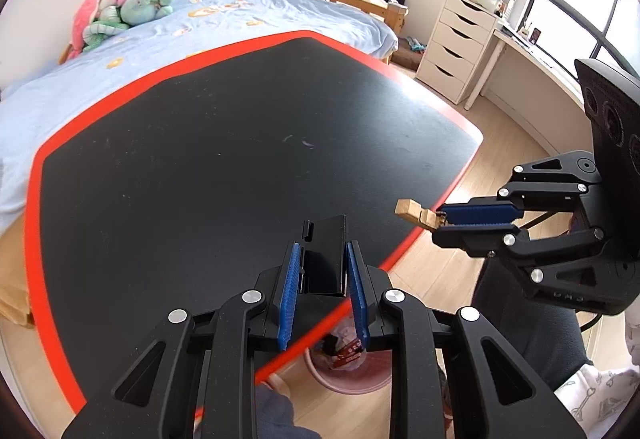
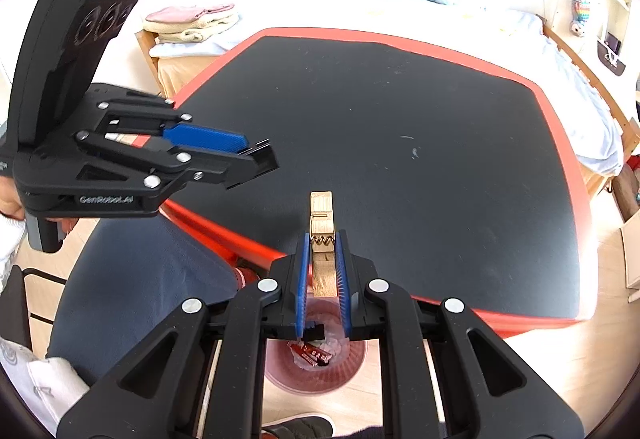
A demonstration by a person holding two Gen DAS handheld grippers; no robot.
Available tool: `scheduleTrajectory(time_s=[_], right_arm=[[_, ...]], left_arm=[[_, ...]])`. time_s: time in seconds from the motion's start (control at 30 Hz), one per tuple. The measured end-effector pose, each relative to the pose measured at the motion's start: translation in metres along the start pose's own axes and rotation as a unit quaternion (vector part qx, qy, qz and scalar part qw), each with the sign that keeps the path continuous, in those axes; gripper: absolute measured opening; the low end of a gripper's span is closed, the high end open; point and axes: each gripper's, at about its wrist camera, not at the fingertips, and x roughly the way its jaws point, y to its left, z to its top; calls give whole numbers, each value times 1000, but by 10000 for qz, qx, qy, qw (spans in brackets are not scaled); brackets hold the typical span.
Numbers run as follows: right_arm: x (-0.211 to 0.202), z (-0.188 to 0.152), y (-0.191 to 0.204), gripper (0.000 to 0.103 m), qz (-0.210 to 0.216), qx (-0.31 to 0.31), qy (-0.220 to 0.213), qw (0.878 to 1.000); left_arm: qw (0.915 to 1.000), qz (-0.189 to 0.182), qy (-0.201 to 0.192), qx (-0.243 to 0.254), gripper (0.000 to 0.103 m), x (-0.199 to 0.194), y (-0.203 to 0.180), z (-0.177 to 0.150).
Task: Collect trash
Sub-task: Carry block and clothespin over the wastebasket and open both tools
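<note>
My left gripper point(image 1: 322, 259) is shut on a flat black plastic piece point(image 1: 325, 251), held over the front edge of the black table point(image 1: 200, 143). My right gripper point(image 2: 322, 259) is shut on a wooden clothespin point(image 2: 322, 235), held above the table's front edge. The right gripper also shows at the right of the left wrist view point(image 1: 444, 221) with the clothespin point(image 1: 414, 213) sticking out. The left gripper shows at the left of the right wrist view point(image 2: 256, 155). A pink trash bin point(image 2: 352, 359) holding wrappers stands on the floor below both grippers; it also shows in the left wrist view point(image 1: 352, 379).
The black table has a red border point(image 2: 440, 47). A bed point(image 1: 224, 15) with plush toys point(image 1: 124, 11) lies beyond it. A white drawer unit point(image 1: 460, 47) and a desk stand by the window. A chair seat point(image 2: 140, 271) and the person's legs are beside the bin.
</note>
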Motion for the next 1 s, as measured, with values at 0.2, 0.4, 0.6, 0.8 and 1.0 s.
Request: scheduleTrajectory(time_s=[0.2, 0.4, 0.6, 0.8, 1.0], right_arm=[[-21, -16, 5, 12, 23, 23, -59, 10000], [-32, -29, 4, 12, 81, 65, -36, 9999], [-33, -53, 9, 12, 160, 168, 74, 9997], [-34, -64, 10, 12, 224, 224, 117, 9994], [-33, -65, 6, 13, 312, 266, 126, 9991]], left_arm=[[9999, -42, -107, -86, 23, -12, -20, -16], [9998, -131, -39, -167, 23, -17, -37, -38], [9996, -212, 69, -200, 23, -14, -46, -52], [9994, -268, 122, -206, 23, -10, -51, -56], [9993, -308, 138, -181, 25, -9, -54, -59]])
